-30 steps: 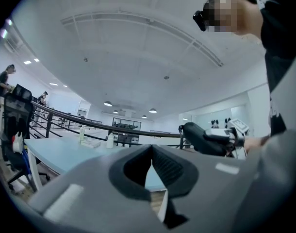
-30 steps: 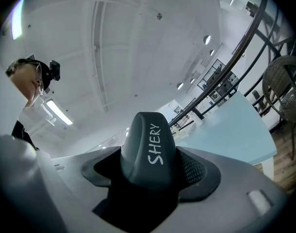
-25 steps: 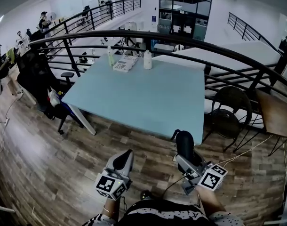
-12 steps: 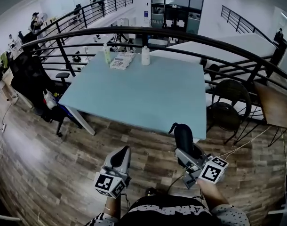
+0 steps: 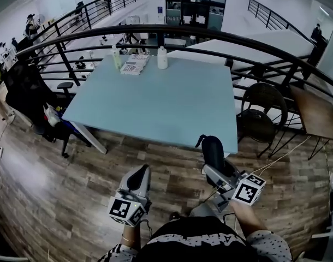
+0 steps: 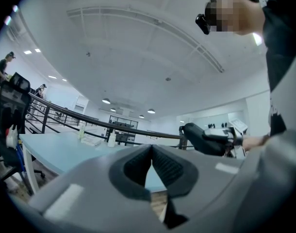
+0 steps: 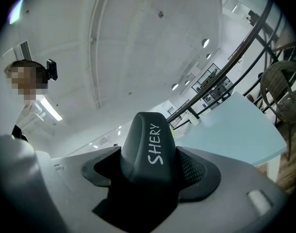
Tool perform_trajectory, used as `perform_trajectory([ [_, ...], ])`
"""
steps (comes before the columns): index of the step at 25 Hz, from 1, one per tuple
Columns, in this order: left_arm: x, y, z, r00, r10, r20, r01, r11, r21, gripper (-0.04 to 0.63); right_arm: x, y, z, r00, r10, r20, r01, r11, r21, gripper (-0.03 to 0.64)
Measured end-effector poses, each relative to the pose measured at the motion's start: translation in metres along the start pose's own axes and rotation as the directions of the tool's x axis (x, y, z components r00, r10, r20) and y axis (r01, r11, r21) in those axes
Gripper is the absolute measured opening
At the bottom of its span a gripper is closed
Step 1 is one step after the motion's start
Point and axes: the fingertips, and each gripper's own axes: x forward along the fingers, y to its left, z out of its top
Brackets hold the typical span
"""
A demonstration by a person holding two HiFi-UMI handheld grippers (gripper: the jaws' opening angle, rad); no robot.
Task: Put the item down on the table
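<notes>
The item is a black rounded case (image 7: 149, 147) with "SHERY" printed in white, and my right gripper (image 7: 150, 171) is shut on it. In the head view the black case (image 5: 213, 150) sticks up out of the right gripper (image 5: 217, 171), just short of the near right corner of the light blue table (image 5: 155, 100) and over the wooden floor. My left gripper (image 5: 139, 178) is lower left of it, also over the floor. Its jaws (image 6: 151, 152) are pressed together with nothing between them. The left gripper view shows the held case (image 6: 202, 139) to its right.
At the table's far edge stand a white bottle (image 5: 162, 58), a green bottle (image 5: 116, 57) and a printed sheet (image 5: 134, 66). A black railing (image 5: 210, 34) curves behind the table. A round-backed chair (image 5: 262, 111) stands right of it and an office chair (image 5: 30, 86) left.
The head view has drifted, so the table sits slightly higher and further left in frame. Both grippers stay low in front of the person; the right one still holds the black case.
</notes>
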Motion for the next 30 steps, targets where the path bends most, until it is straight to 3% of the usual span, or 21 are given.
perform_trajectory([
  [9, -0.021, 0.027, 0.010, 0.995, 0.096, 0.010, -0.096, 0.995, -0.006, 0.000, 0.034, 0.002, 0.002, 0.998, 0.047, -0.039, -0.047, 0.999, 0.000, 0.357],
  [20, -0.045, 0.095, 0.021, 0.955, 0.295, 0.024, -0.295, 0.954, 0.043, 0.000, 0.127, -0.007, 0.003, 0.982, 0.170, -0.083, -0.166, 0.985, 0.052, 0.357],
  [30, -0.010, 0.133, 0.029, 0.937, 0.349, 0.022, -0.349, 0.934, 0.076, 0.000, 0.186, -0.040, 0.017, 0.972, 0.213, -0.100, -0.204, 0.975, 0.090, 0.357],
])
